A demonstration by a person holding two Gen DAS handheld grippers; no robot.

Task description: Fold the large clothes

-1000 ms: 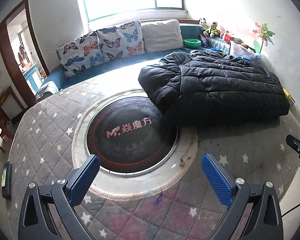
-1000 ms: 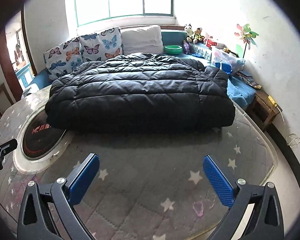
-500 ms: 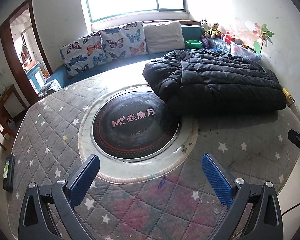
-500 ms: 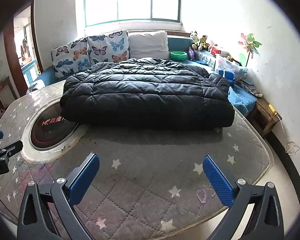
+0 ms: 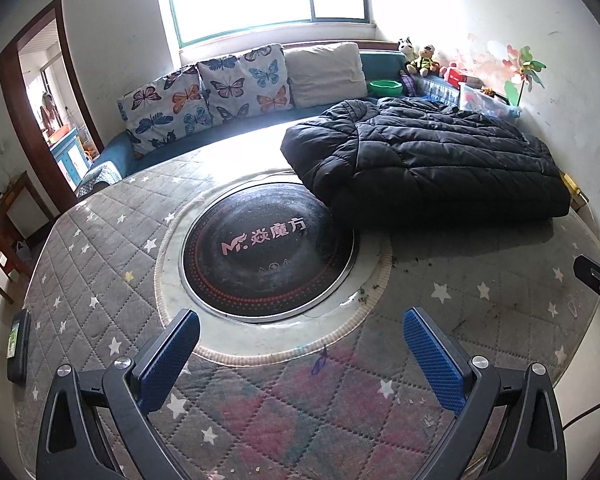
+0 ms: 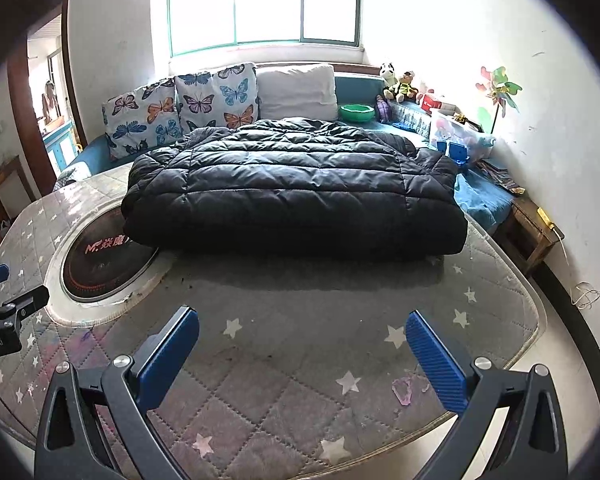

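A black quilted puffer jacket lies folded in a thick rectangle on the far right of the grey star-patterned table cover. It fills the middle of the right wrist view. My left gripper is open and empty, well short of the jacket, above the table's near edge. My right gripper is open and empty, over the cover in front of the jacket. Each gripper shows at the edge of the other's view.
A round black cooktop with a logo is set into the table, its edge under the jacket. A phone lies at the table's left edge. A blue sofa with butterfly cushions, a green bowl and toys stand behind.
Both grippers have pulled back and up from the jacket, which now looks smaller and farther away. The jacket has not moved. Both grippers stay open.
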